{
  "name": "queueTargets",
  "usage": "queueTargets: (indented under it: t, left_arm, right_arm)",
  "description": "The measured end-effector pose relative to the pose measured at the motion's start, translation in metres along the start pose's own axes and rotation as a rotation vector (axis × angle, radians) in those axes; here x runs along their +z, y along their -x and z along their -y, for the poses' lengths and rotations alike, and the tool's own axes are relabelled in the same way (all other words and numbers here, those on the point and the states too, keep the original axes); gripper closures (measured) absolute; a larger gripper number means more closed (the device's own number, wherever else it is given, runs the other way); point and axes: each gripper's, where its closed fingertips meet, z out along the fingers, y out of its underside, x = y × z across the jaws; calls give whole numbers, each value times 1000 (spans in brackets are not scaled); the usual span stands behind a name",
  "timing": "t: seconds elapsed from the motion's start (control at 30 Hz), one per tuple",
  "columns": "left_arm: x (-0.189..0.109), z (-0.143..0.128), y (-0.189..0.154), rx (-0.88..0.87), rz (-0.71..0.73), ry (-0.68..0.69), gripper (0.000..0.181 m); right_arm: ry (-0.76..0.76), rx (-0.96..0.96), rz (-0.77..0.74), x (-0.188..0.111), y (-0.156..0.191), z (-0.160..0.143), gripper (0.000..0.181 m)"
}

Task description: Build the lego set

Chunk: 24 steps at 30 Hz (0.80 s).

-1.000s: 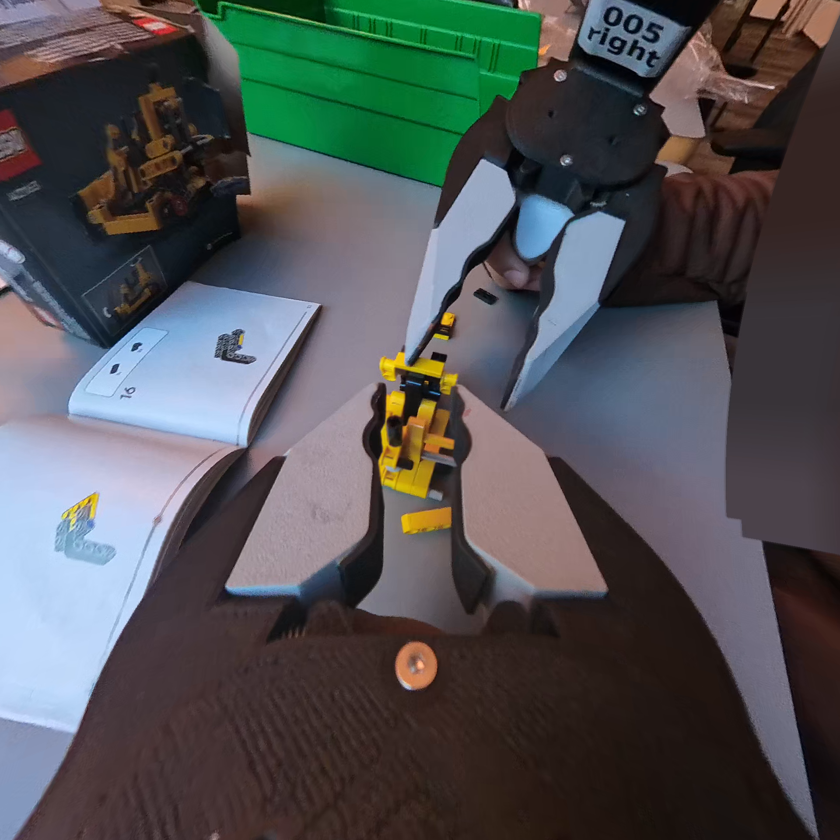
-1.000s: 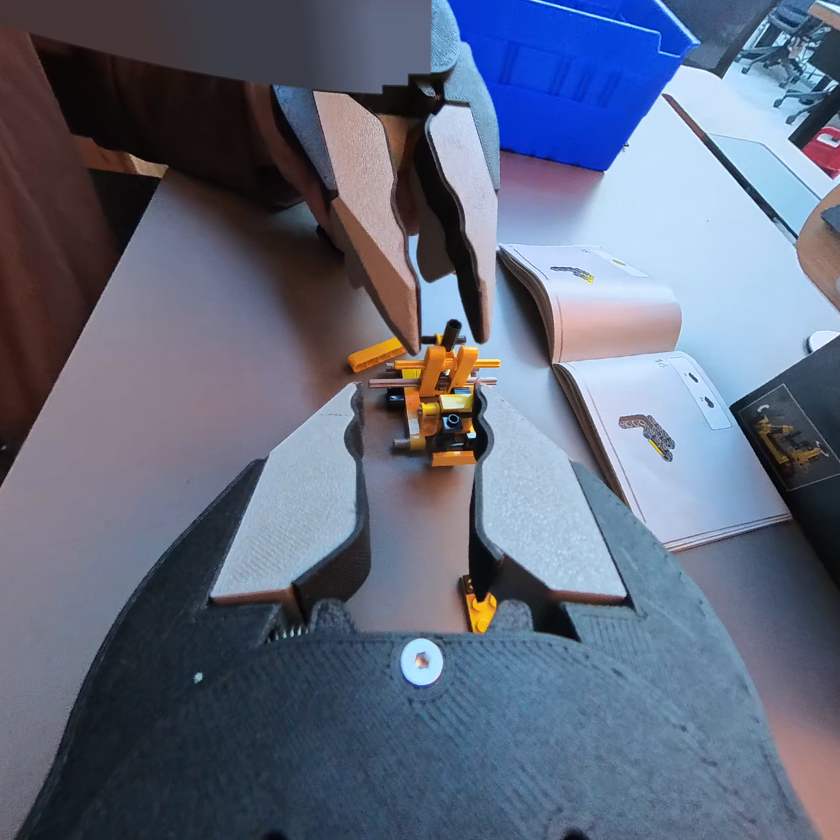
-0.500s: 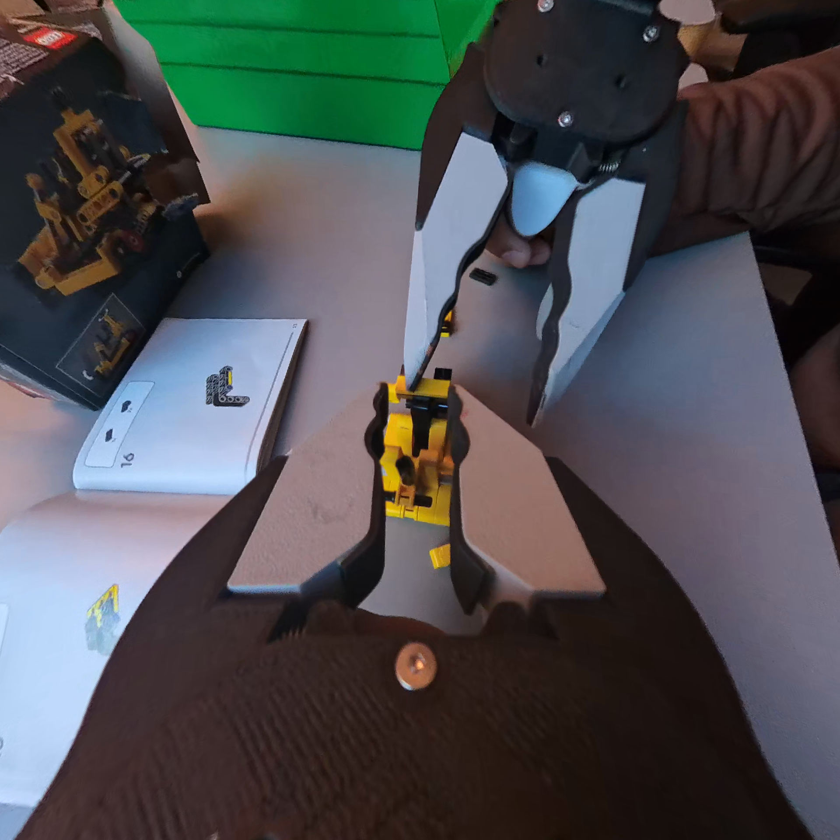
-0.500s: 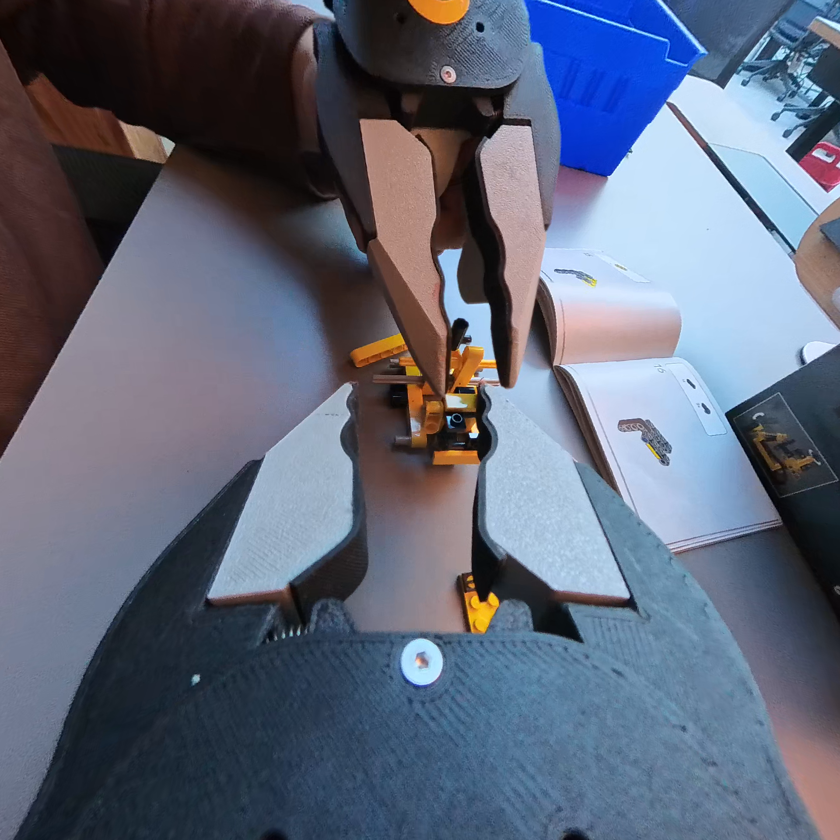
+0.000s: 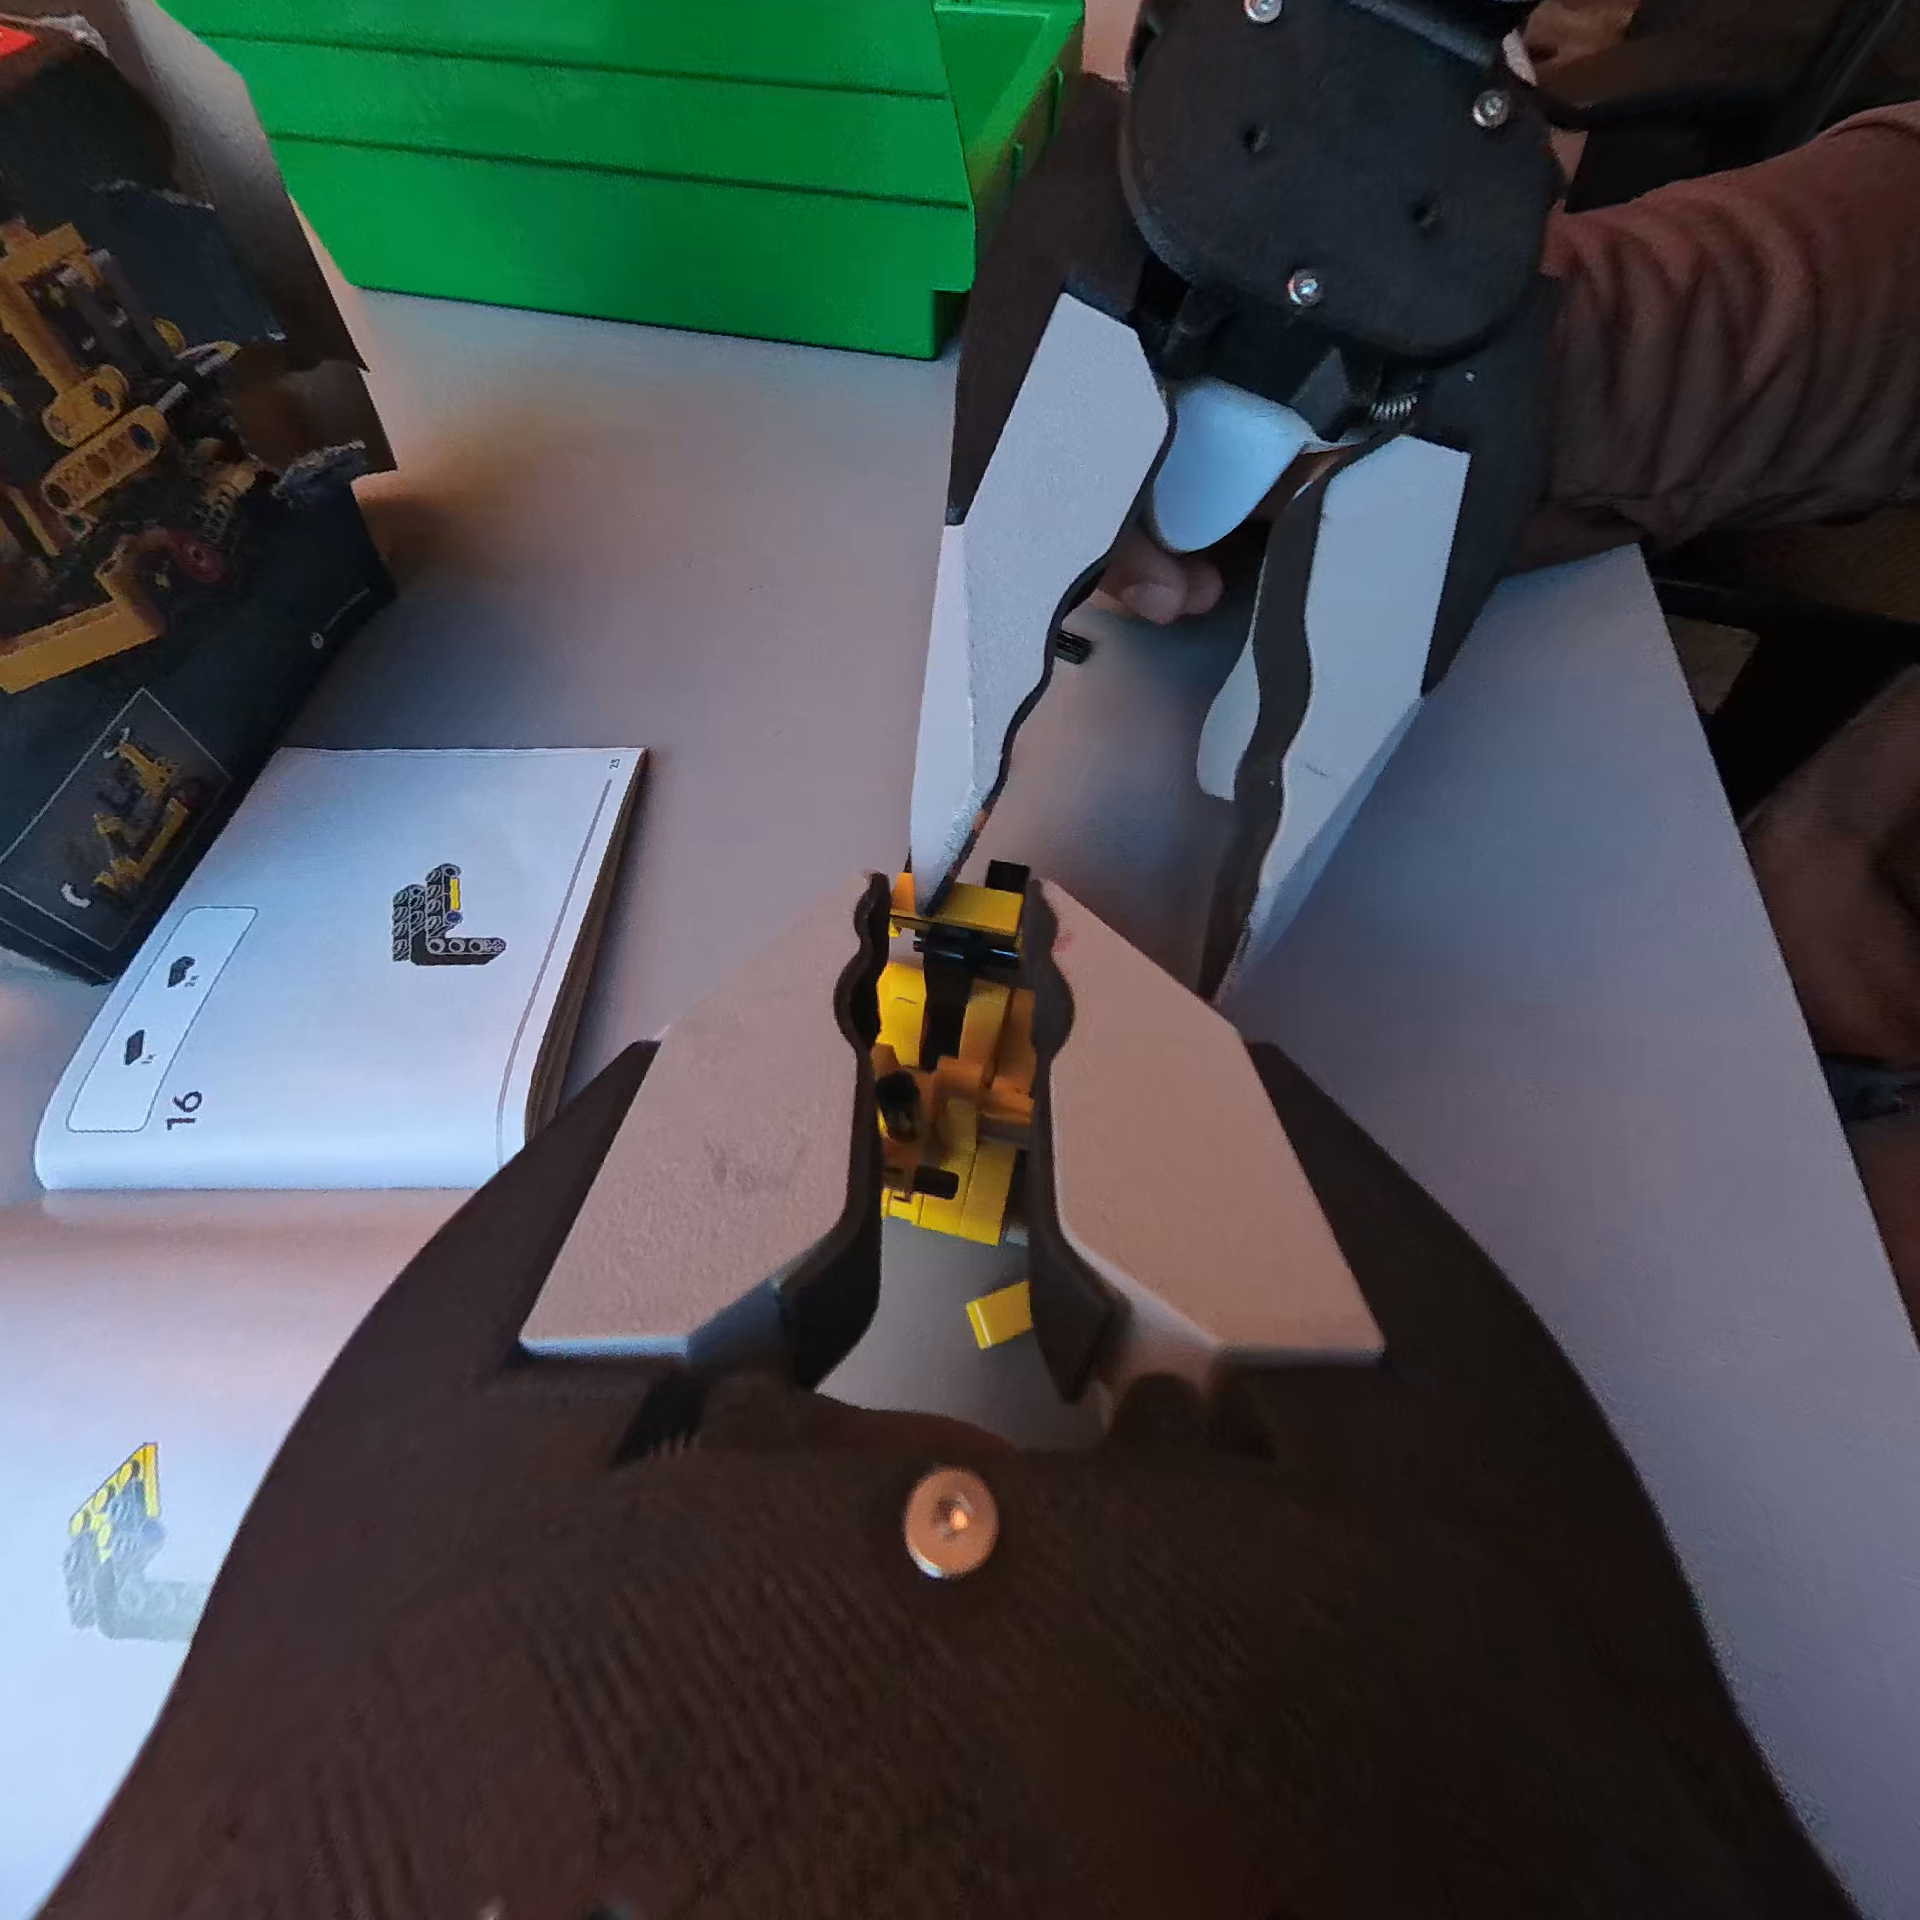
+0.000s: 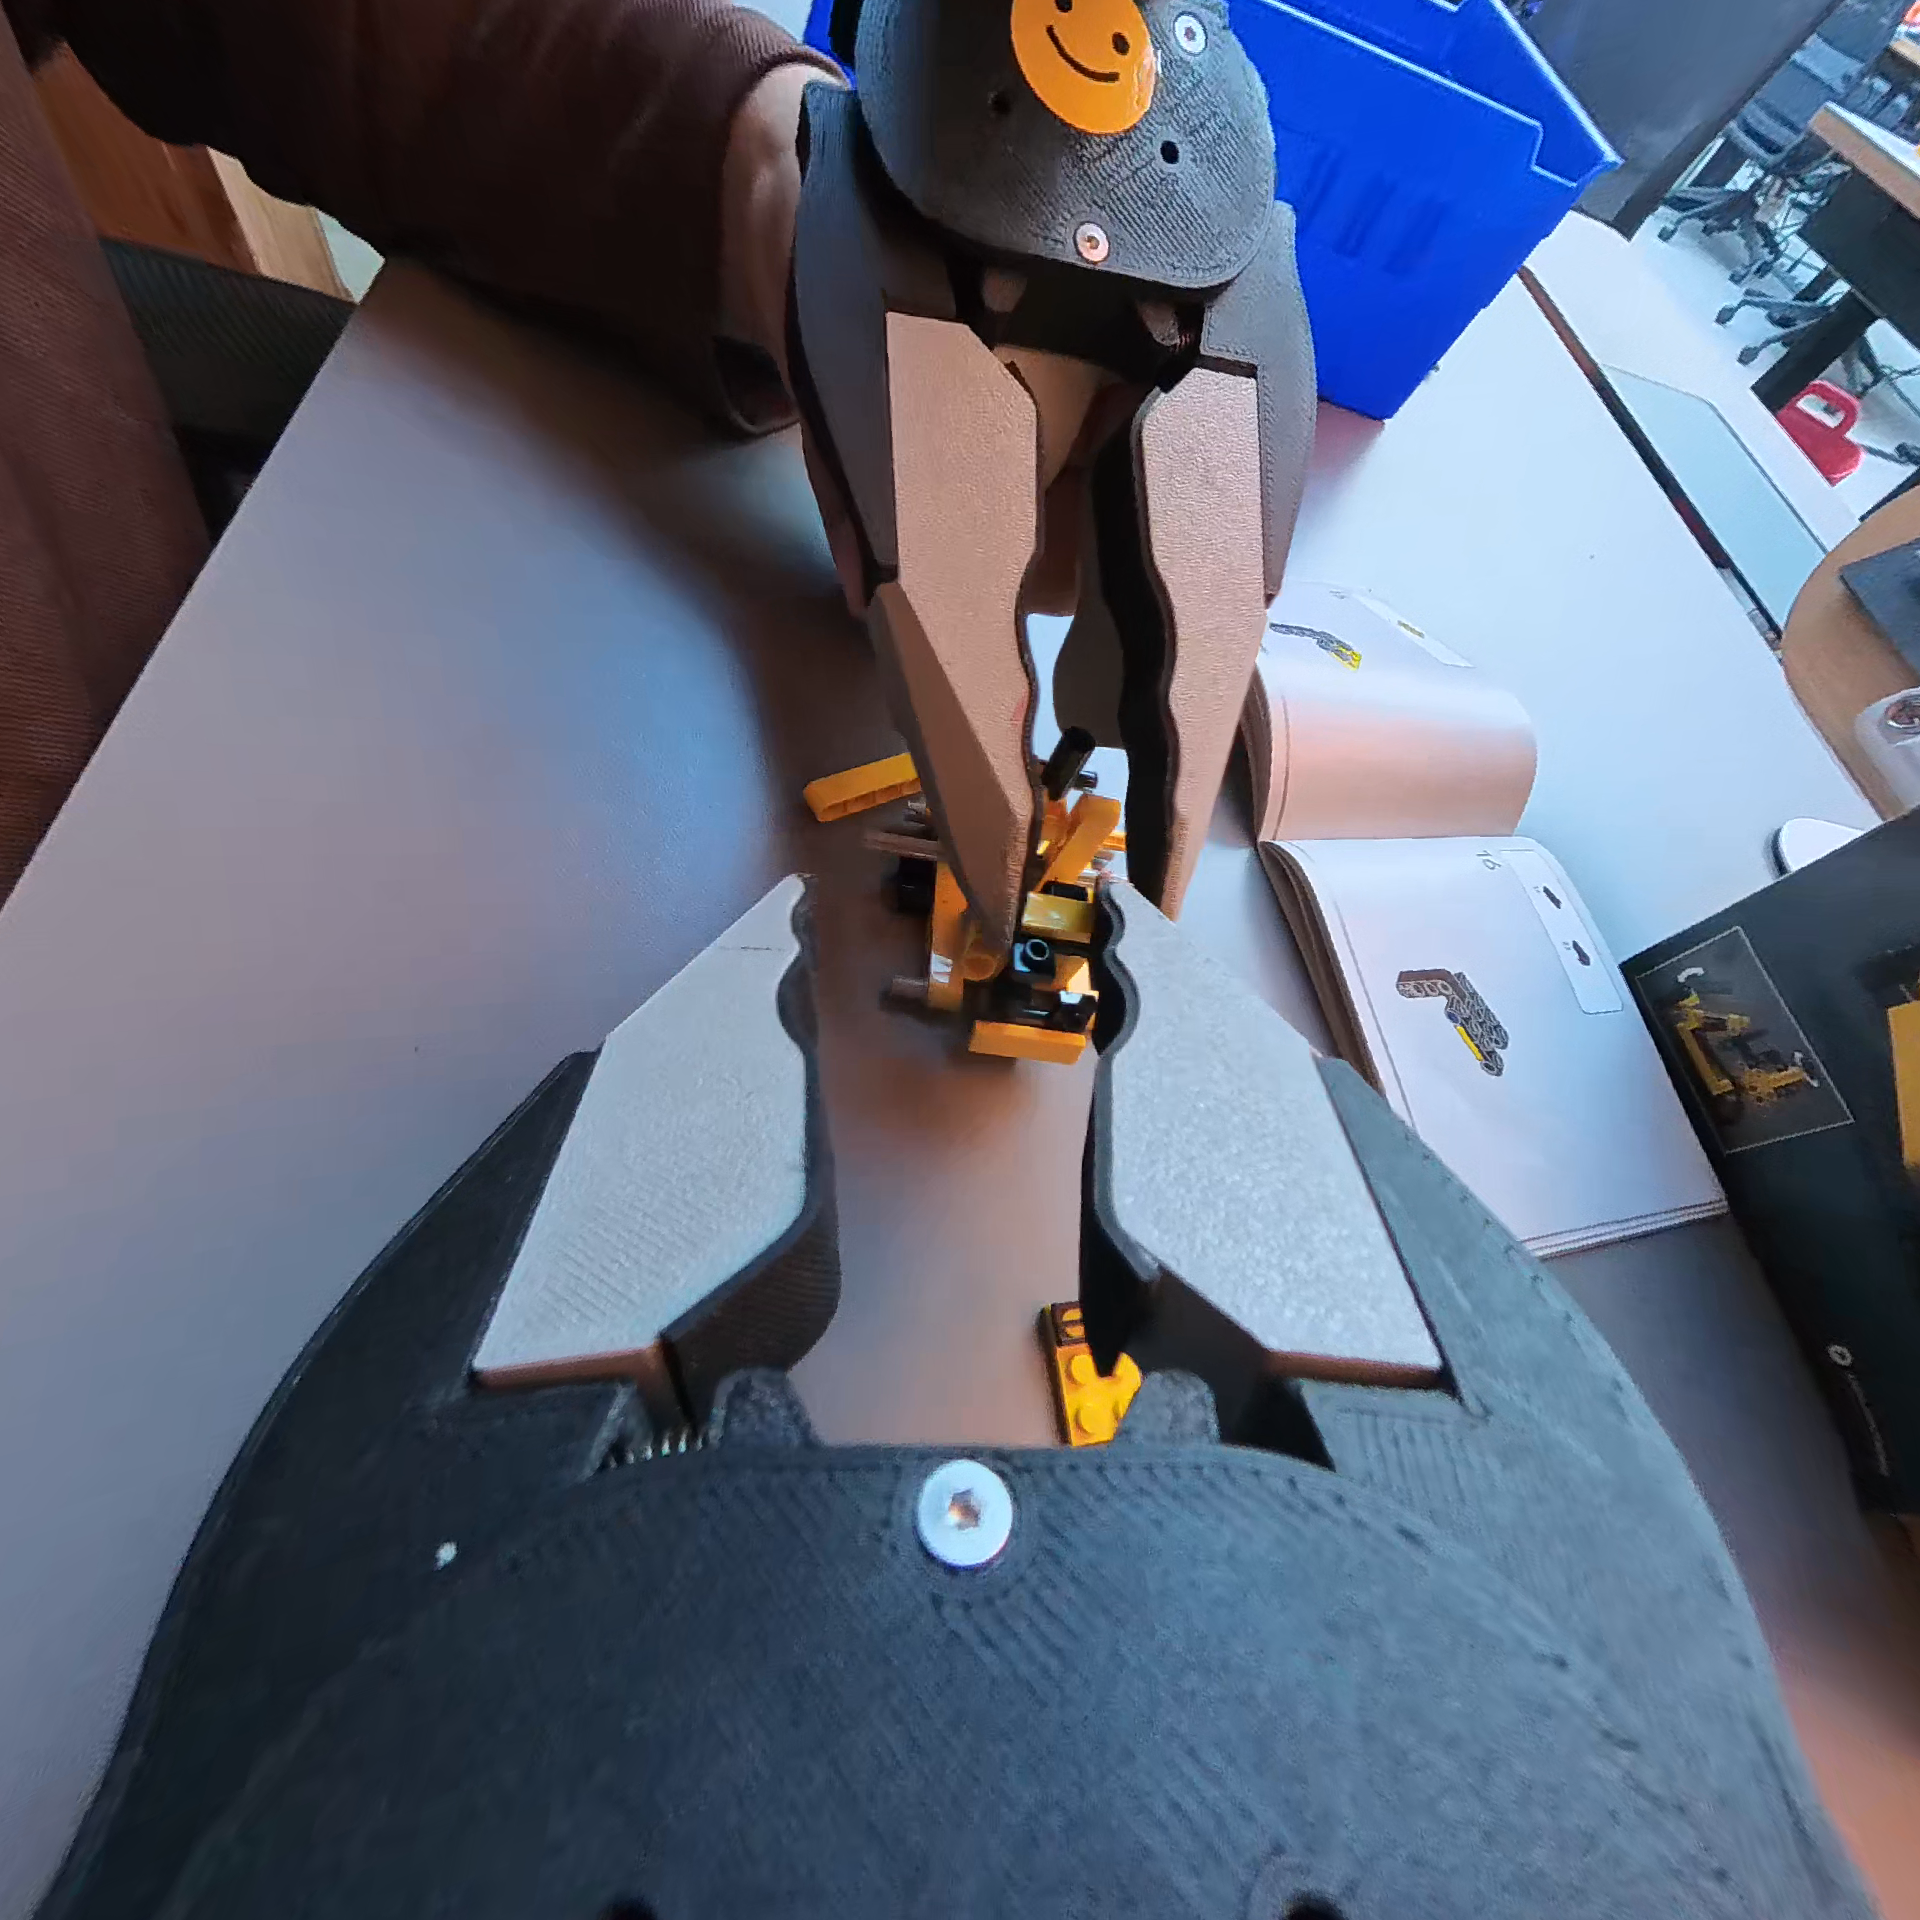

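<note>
Left claw (image 5: 951,935) clamps the model (image 5: 956,1091); right claw (image 6: 951,904) wide. Light, rigid, fragile; hold the base.

Printed matter. Booklet (image 5: 343,966), open on the table (image 5: 727,540) left of the left jaws and right of the right jaws (image 6: 1475,1039): the near page bears a large step number beside a framed parts callout with tiny quantity marks, and a small page number at its far corner. Box (image 5: 156,520), beyond the booklet (image 6: 1787,1091): a red logo patch at its top edge and a small round mark low on its side; the fine print is too small to read. Left gripper (image 6: 1081,894), ahead of the right jaws: an orange disc (image 6: 1086,57) with a smiley sign on its body.
</note>
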Motion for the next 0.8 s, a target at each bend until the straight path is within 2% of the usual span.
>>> queueTargets:
  t: [0.17,0.27,0.4,0.5,0.7,0.8]
  left_arm:
    - [0,0,-1,3,-8,-1,160]
    - [-1,0,-1,5,-10,-2,159]
    - [-1,-1,-1,15,-7,-1,159]
    - [-2,-1,-1,27,-3,-1,159]
    - [-1,-1,-2,38,3,0,159]
    - [-2,-1,-2,42,7,0,159]
  right_arm:
    - [20,11,-20,-2,-7,-3,135]
    - [42,30,-91,-21,-25,-11,135]
    - [169,180,-27,-45,-31,-54,132]
    - [242,220,3,-53,-28,-81,134]
    - [253,203,26,-50,-25,-79,138]
    - [279,180,-49,-56,-39,-84,138]
